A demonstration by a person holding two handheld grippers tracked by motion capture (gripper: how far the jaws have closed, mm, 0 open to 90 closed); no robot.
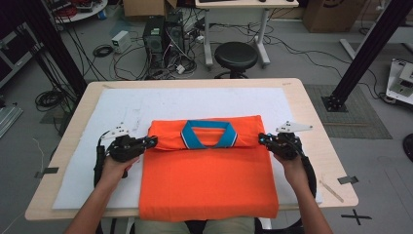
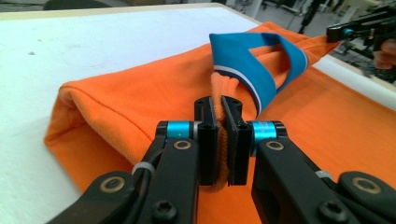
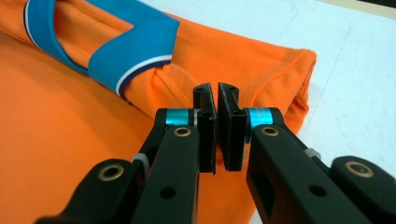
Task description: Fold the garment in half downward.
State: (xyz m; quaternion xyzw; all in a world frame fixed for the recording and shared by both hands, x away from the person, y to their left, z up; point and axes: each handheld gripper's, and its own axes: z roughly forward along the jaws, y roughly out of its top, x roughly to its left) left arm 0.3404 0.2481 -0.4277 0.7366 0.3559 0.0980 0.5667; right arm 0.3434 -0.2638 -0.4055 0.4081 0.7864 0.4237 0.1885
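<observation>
An orange polo shirt (image 1: 209,180) with a blue collar (image 1: 208,134) lies on a white mat (image 1: 122,107), its top part folded over toward me. My left gripper (image 1: 154,141) is shut on the left end of that fold. In the left gripper view a ridge of orange cloth (image 2: 140,88) is pinched between the pads (image 2: 222,100), just beside the collar (image 2: 252,65). My right gripper (image 1: 261,139) is shut on the fold's right end. In the right gripper view its jaws (image 3: 215,88) stand nearly together on the shirt (image 3: 56,121), near the collar (image 3: 126,56).
The mat covers a wooden table (image 1: 319,161), and the shirt's hem hangs over the near edge. Behind the table stand a black stool (image 1: 236,56), a computer tower (image 1: 163,34) and loose cables. The right gripper (image 2: 359,30) appears far off in the left gripper view.
</observation>
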